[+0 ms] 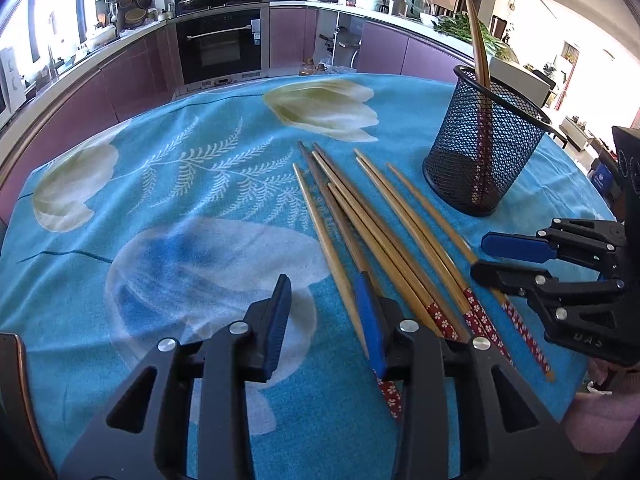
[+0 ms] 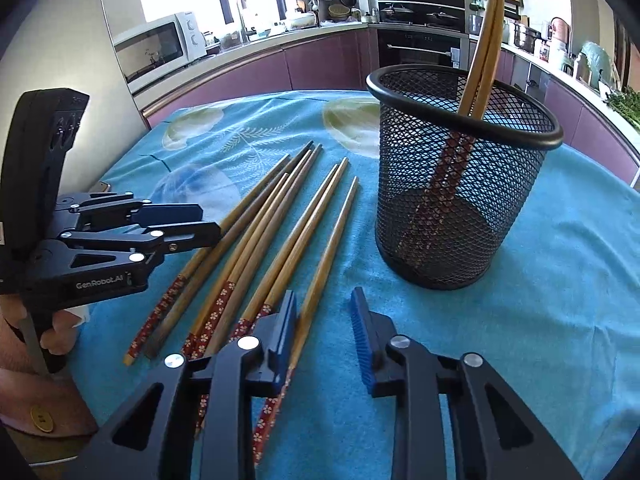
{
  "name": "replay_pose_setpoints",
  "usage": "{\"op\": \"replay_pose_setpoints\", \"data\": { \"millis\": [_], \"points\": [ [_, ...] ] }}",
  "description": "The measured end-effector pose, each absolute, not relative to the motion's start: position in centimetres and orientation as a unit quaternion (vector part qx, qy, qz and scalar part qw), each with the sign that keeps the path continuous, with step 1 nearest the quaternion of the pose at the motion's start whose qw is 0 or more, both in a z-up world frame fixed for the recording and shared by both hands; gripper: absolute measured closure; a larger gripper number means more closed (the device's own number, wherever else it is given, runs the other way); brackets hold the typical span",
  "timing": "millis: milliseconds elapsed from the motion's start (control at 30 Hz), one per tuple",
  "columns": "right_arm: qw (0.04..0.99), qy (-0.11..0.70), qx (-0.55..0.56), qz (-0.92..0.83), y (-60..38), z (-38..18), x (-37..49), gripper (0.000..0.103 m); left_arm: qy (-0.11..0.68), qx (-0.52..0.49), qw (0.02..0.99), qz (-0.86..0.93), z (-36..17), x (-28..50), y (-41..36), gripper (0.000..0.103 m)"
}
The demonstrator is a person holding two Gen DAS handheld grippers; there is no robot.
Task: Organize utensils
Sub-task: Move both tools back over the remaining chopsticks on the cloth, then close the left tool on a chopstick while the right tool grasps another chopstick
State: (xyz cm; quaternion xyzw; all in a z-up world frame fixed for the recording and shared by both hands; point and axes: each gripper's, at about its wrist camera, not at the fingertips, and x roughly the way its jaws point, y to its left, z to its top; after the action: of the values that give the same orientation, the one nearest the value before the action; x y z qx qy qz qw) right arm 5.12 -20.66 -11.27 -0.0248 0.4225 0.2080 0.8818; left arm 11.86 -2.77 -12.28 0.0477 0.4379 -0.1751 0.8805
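Tapered wooden chopsticks (image 1: 372,216) with red flowered ends lie fanned on the desk's fuzzy blue floral cloth (image 1: 168,184). Two more stand tilted in the round black mesh holder (image 2: 460,184) beside them. The left gripper (image 1: 324,316) and right gripper (image 2: 324,332) hover with jaws spread apart, gripping nothing.

A bundle of chopsticks (image 2: 256,240) lies on the tablecloth (image 2: 540,320), left of the mesh cup (image 2: 460,200). Two chopsticks (image 2: 482,40) stand in the cup, leaning on its rim. The oven (image 1: 220,44) stands behind the table.
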Motion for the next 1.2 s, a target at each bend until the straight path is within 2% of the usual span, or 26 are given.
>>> {"op": "replay_pose_setpoints", "data": {
  "millis": [267,400,467,533,667,867,1200],
  "points": [
    [0.884,0.422,-0.028,0.2,-20.0,-11.4,6.0,0.079,0.442,0.059,0.879,-0.17,-12.6,12.9,-3.3,0.07],
    [0.885,0.42,-0.029,0.198,-19.6,-11.5,6.5,0.078,0.443,0.061,0.879,-0.165,-12.6,13.9,-3.6,0.077],
    [0.886,0.42,-0.029,0.196,-19.4,-11.5,6.7,0.079,0.445,0.057,0.879,-0.162,-12.6,14.1,-3.6,0.085],
    [0.887,0.419,-0.027,0.194,-19.4,-11.5,6.7,0.08,0.447,0.05,0.879,-0.16,-12.6,14.3,-3.6,0.089],
    [0.885,0.422,-0.008,0.196,-19.9,-11.5,6.8,0.09,0.447,0.03,0.88,-0.156,-12.6,14.3,-3.2,0.095],
    [0.883,0.424,0.012,0.199,-20.5,-11.5,6.7,0.097,0.441,0.009,0.885,-0.147,-12.1,13.5,-2.3,0.095],
    [0.879,0.412,0.024,0.24,-20.7,-10.4,5.5,0.097,0.435,0.012,0.88,-0.189,-11.5,11.1,-3.0,0.095]
  ]
}}
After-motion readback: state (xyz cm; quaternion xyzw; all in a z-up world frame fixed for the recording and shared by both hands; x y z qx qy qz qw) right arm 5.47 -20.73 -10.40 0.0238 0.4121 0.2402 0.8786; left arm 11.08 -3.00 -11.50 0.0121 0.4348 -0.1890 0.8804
